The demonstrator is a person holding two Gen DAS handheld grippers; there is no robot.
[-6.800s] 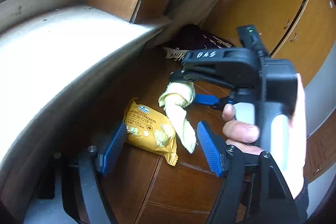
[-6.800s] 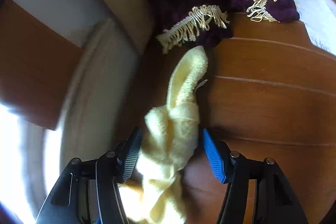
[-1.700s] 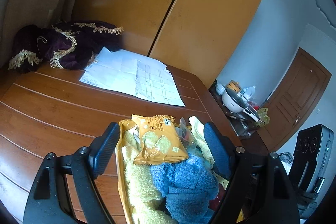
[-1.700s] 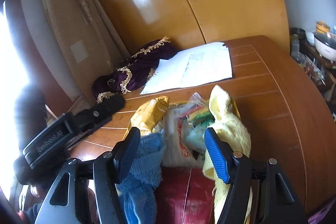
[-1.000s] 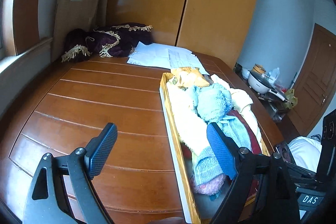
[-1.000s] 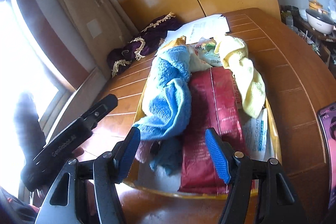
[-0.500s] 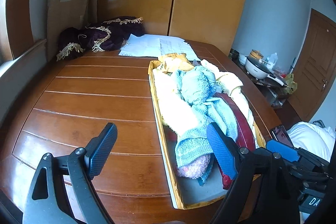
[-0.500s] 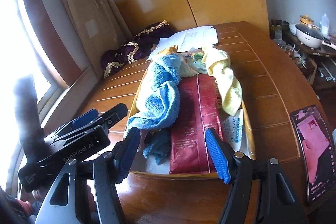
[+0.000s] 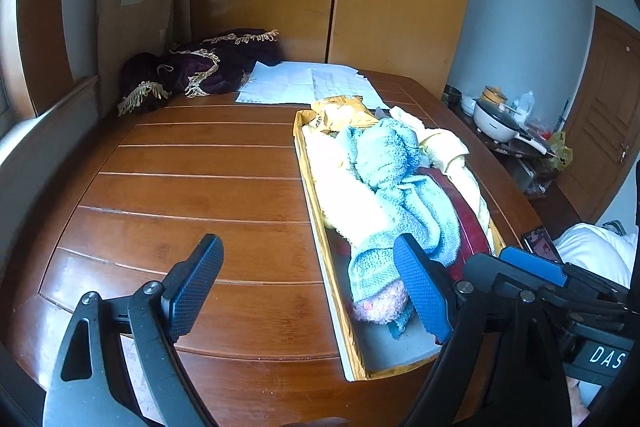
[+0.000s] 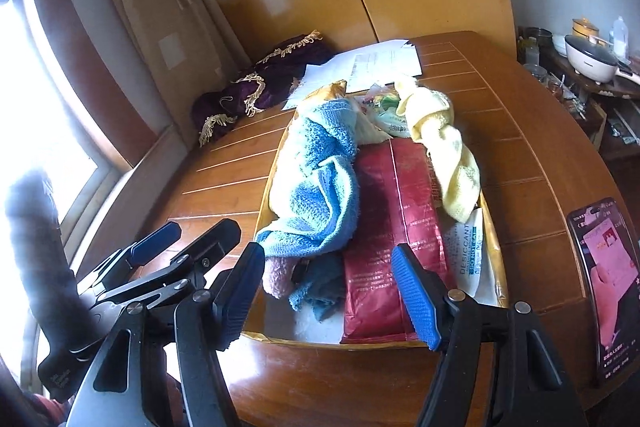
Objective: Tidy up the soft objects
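Left wrist view shows the left gripper (image 9: 308, 287) with fingers wide and empty over the wooden counter (image 9: 192, 195); the right gripper (image 10: 332, 291) likewise spread, holding nothing; the blue towel (image 10: 320, 183), yellow cloth (image 10: 448, 147) and red packet (image 10: 392, 223) lie piled in the tray (image 10: 498, 255); a phone (image 10: 608, 275) rests beside it.

Blown-out window (image 10: 48, 131) glare at left, fisheye-bent dark edges, otherwise sharp daylight.
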